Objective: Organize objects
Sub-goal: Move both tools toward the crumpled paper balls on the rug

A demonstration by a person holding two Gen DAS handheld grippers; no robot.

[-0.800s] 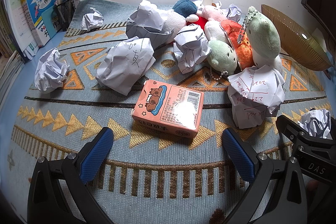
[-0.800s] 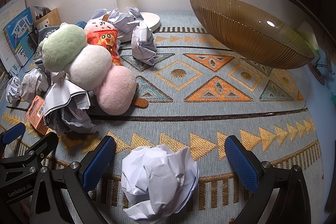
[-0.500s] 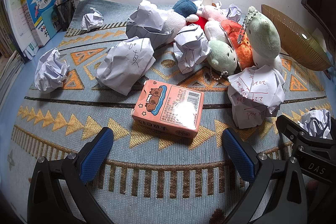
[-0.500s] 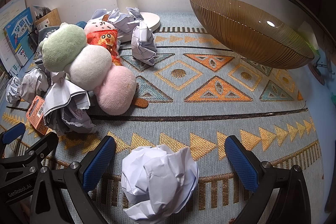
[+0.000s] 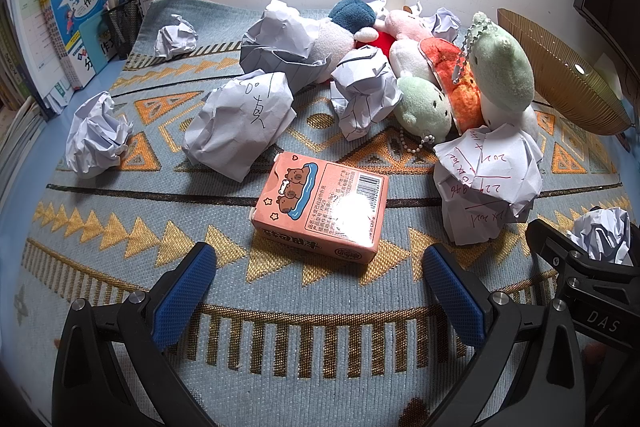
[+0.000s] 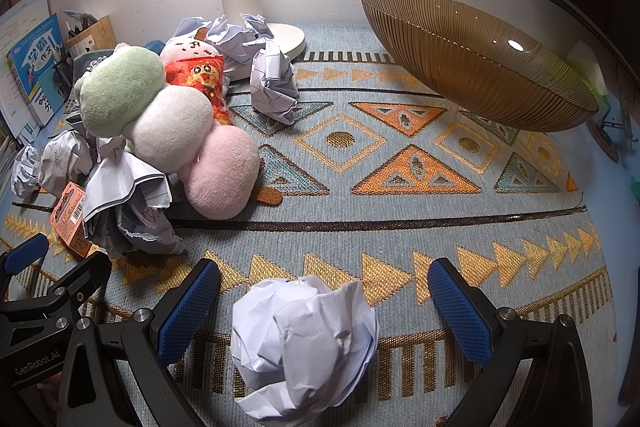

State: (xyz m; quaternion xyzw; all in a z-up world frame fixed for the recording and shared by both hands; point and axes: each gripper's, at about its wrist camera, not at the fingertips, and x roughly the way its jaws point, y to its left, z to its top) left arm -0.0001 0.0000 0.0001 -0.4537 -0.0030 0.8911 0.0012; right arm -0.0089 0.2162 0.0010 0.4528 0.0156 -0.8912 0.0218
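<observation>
Lying between my right gripper's (image 6: 323, 311) spread jaws, near the mat's (image 6: 400, 239) front edge, a crumpled paper ball (image 6: 304, 343) touches neither blue pad. My left gripper (image 5: 320, 291) is likewise wide apart and empty, with a pink carton (image 5: 320, 207) lying flat just beyond its tips. Behind the carton, more paper balls (image 5: 240, 123) and a heap of plush toys (image 5: 460, 75) crowd the mat's middle. A brown ribbed bowl (image 6: 480, 67) sits tilted at the mat's far right corner; books (image 5: 76, 23) stand at the far left.
</observation>
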